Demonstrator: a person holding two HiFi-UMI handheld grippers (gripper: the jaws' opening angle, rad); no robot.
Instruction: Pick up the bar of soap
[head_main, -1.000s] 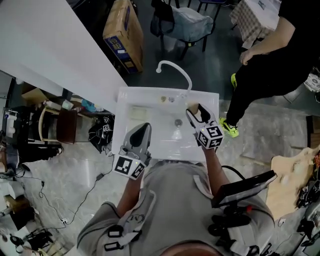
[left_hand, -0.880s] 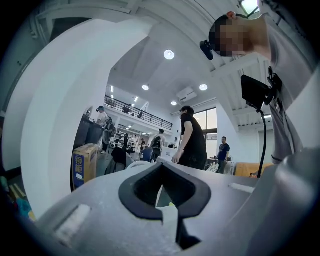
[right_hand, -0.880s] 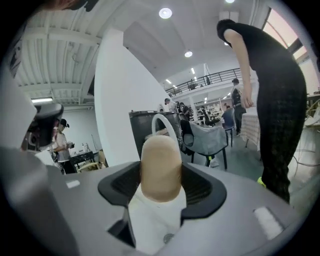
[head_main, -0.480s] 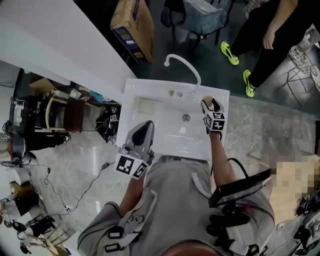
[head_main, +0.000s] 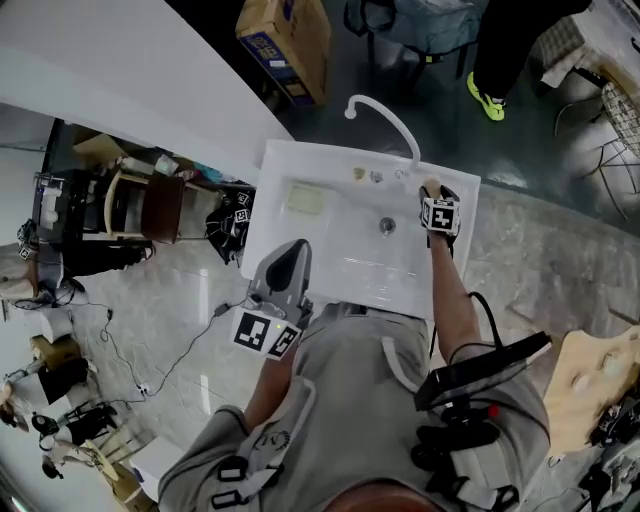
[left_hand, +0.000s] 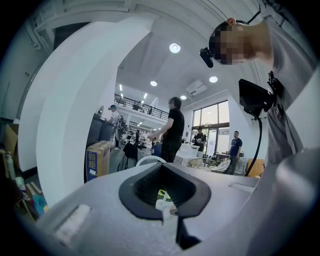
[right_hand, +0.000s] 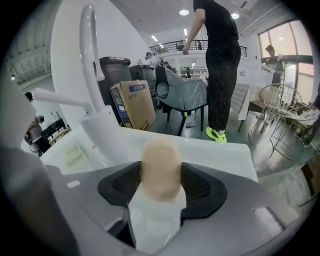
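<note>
Evidently the grasp itself was made. The right gripper (head_main: 432, 196) sat at the far right corner of the white rectangular washbasin (head_main: 292, 156), just beside the foot of the white arched tap (head_main: 386, 116). Its two black ribbed pads (right_hand: 202, 188) pressed on either side of the pale beige, round-ended bar of soap (right_hand: 161, 160). The soap stood on end between the jaws, with its rounded top rising above the pads. Its lower end was hidden by the gripper's own grey body, so it could not be told whether the bar rested on the basin's rim or hung clear of it. In the head view only a small beige spot showed at the gripper's tip.

The left gripper (head_main: 291, 252) took no part. It hovered at the near edge of the basin on the left, well apart from the soap, with its jaws brought together and nothing between them.

As a judgement, reaching the soap and clamping it were done. What seemed left was to carry the bar plainly clear of the basin and hold it there. Such a smooth, rounded bar looked liable to squirt out of the pads if squeezed unevenly, so a steady grip would matter. A person in black clothes (right_hand: 220, 55) stood beyond the basin, away from the work.
</note>
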